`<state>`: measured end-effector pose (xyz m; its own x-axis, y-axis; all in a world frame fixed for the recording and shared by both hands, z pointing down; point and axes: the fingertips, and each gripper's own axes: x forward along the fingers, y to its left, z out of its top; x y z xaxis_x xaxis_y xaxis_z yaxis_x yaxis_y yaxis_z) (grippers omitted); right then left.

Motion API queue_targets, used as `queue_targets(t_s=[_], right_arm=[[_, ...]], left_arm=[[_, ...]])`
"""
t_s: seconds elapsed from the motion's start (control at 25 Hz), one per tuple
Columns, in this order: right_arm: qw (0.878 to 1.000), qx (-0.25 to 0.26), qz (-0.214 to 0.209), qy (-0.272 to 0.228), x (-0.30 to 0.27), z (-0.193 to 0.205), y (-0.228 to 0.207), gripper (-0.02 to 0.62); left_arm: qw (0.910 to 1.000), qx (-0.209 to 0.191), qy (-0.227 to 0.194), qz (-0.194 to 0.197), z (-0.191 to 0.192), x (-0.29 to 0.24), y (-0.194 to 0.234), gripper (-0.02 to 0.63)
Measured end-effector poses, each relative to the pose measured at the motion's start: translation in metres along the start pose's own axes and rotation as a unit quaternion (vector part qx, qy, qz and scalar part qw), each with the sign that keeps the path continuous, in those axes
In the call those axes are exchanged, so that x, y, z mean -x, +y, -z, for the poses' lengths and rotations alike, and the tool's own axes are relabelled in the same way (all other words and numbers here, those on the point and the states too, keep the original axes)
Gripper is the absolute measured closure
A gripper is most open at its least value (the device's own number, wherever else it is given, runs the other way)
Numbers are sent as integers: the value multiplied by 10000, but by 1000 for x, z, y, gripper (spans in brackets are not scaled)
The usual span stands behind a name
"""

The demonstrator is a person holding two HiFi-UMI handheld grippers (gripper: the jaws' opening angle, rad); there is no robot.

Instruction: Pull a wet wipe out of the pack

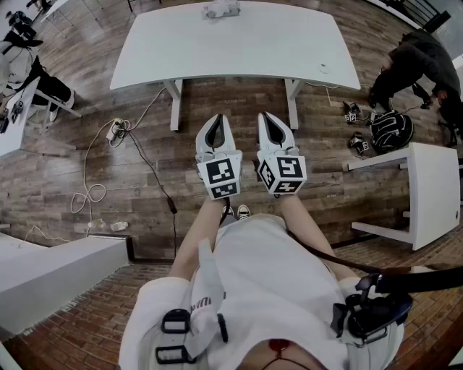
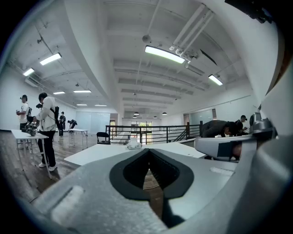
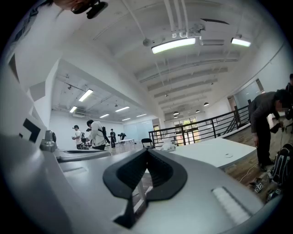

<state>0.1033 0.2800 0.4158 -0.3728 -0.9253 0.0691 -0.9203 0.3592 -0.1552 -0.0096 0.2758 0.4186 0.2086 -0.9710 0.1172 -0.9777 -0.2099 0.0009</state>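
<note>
**Two grippers closed, wipe pack lying far across the desk**

A wooden floor (image 1: 108, 173) is stretching under everything, with a dark cable (image 1: 155, 177) trailing over it from a power strip (image 1: 116, 131). A large white desk (image 1: 239, 43) is standing ahead of the person, well apart from both grippers. To the right of it, another person (image 1: 419, 61) is bending over gear on the floor.

The left gripper (image 1: 218, 118) and the right gripper (image 1: 268, 115) are hanging side by side over the floor, close together and pointing toward the desk. The jaws of each are meeting at the tips and gripping nothing.

The wipe pack (image 1: 221, 9) is sitting at the far edge of the desk, near its middle. In the left gripper view it is showing just above the closed tips of the left gripper (image 2: 149, 151), small and white (image 2: 134, 145). In the right gripper view it is sitting a little right of the right gripper's tips (image 3: 147, 151), on the desk's far end (image 3: 168, 147).
</note>
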Motion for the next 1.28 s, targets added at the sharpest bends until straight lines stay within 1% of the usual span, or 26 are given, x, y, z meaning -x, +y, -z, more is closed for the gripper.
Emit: queue_targets(t_s=[0.2, 0.4, 0.52, 0.64, 0.8, 0.96, 1.12, 1.28], right_arm=[[10000, -85, 19, -17, 5, -1, -11, 589], [10000, -60, 17, 73, -2, 8, -11, 589], [9998, -7, -24, 176, -24, 15, -4, 589], [9998, 20, -47, 211, -60, 17, 3, 589], [9999, 20, 84, 116, -116, 10, 7, 589], [9996, 37, 247, 90, -142, 7, 5, 589], [9992, 74, 324, 218, -157, 10, -12, 589], [9994, 65, 265, 215, -190, 10, -23, 589]], left_arm=[[10000, -81, 50, 4, -1, -3, -7, 604], [9999, -73, 72, 1, 3, -11, 1, 604], [9999, -46, 103, 66, 6, -28, 13, 604], [9999, -13, 125, 101, 8, -53, 36, 604], [9998, -12, 157, 148, 7, -95, 75, 604], [9998, 137, 156, 55, 6, -122, 106, 604], [9992, 318, 251, 27, 16, -139, 104, 604], [9991, 282, 296, 57, 19, -168, 105, 604]])
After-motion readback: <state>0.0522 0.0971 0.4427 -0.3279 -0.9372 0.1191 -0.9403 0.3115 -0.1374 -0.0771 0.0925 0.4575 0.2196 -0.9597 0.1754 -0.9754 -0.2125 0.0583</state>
